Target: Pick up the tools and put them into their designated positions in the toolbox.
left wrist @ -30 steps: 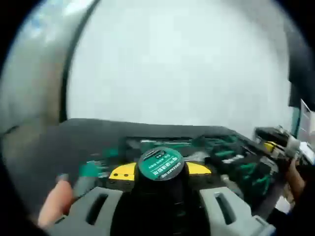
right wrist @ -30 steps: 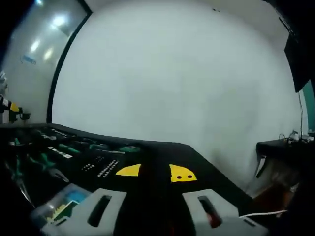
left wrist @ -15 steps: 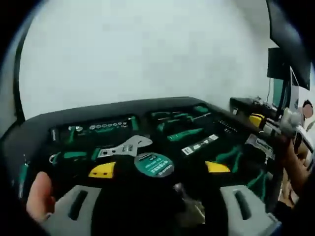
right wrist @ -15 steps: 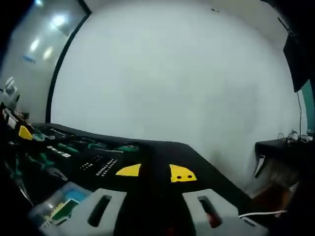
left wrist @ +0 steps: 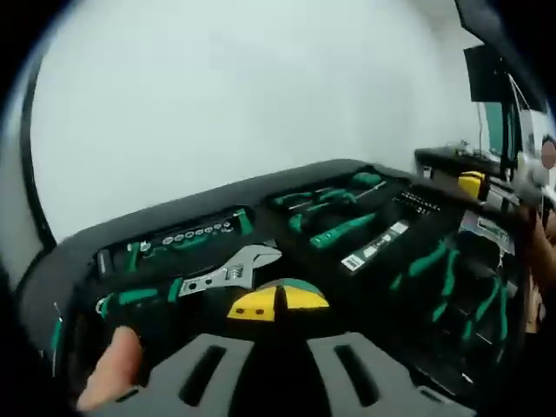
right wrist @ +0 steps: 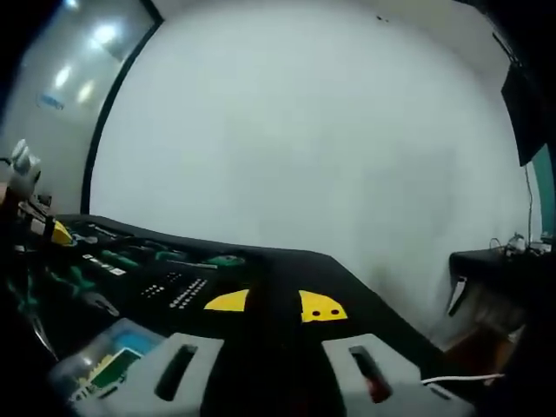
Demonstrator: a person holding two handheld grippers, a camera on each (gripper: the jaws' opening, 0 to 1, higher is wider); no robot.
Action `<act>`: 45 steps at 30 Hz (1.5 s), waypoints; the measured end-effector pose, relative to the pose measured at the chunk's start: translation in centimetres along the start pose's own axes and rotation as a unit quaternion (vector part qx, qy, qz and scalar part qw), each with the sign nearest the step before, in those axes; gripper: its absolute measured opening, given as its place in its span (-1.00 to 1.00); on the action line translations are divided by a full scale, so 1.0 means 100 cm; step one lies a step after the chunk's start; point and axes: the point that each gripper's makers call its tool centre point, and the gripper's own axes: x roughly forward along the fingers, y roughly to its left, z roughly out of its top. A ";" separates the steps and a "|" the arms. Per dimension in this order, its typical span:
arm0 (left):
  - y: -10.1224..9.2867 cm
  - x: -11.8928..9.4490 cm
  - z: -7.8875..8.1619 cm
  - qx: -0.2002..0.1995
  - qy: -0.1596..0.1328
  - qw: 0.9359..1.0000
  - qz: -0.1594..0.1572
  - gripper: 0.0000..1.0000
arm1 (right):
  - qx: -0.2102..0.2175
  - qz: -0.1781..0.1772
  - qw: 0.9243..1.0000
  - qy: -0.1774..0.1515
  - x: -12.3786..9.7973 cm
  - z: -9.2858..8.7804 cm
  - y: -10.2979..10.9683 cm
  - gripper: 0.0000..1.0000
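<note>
Left claw (left wrist: 278,300) closed since earlier, green-capped item gone; toolbox (left wrist: 261,195) beneath.

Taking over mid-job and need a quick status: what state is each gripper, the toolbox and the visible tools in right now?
Left gripper: jaws shut, yellow tips together, nothing visibly held.
Right gripper: jaws slightly apart, empty.
Toolbox: open, lying flat.
Adjustable wrench: lying in the toolbox tray.
Socket row: seated in its slots.
Green-handled screwdrivers: lying in the tray.
Green-handled pliers: lying in the tray.
</note>
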 end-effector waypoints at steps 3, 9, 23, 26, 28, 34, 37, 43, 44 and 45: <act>-0.007 0.001 0.005 0.025 -0.025 0.999 -0.005 -1.00 | -0.008 0.004 1.000 0.004 0.001 -0.001 0.002 -0.65; 0.127 -0.109 0.038 -0.236 -0.174 0.947 0.131 -0.60 | 0.014 0.001 1.000 -0.004 -0.001 0.001 -0.003 -0.65; 0.246 -0.200 -0.131 -0.225 -0.006 0.923 0.313 -0.23 | 0.003 0.008 1.000 0.000 -0.001 0.001 0.002 -0.65; 0.250 -0.197 -0.161 -0.204 0.074 0.921 0.324 -0.14 | -0.004 0.007 1.000 0.005 -0.001 -0.002 0.003 -0.65; 0.264 -0.194 -0.154 -0.159 0.048 0.928 0.333 -0.44 | -0.007 0.007 1.000 0.007 0.000 -0.002 0.003 -0.65; 0.254 -0.204 -0.128 -0.381 -0.037 0.891 0.244 -0.55 | -0.007 0.008 1.000 0.009 -0.002 -0.003 0.003 -0.65; 0.241 -0.217 -0.098 -0.426 -0.086 0.881 0.186 -0.56 | -0.009 0.007 1.000 0.009 -0.001 -0.003 0.004 -0.65; 0.172 -0.215 -0.032 -0.363 -0.117 0.922 0.068 -0.55 | -0.014 0.008 1.000 0.011 0.000 -0.003 0.005 -0.65; 0.146 -0.206 -0.021 -0.311 -0.112 0.944 0.017 -0.55 | -0.014 0.008 1.000 0.011 0.000 -0.003 0.005 -0.65; 0.124 -0.199 -0.017 -0.273 -0.108 0.956 -0.017 -0.55 | -0.014 0.008 1.000 0.011 -0.001 -0.003 0.005 -0.65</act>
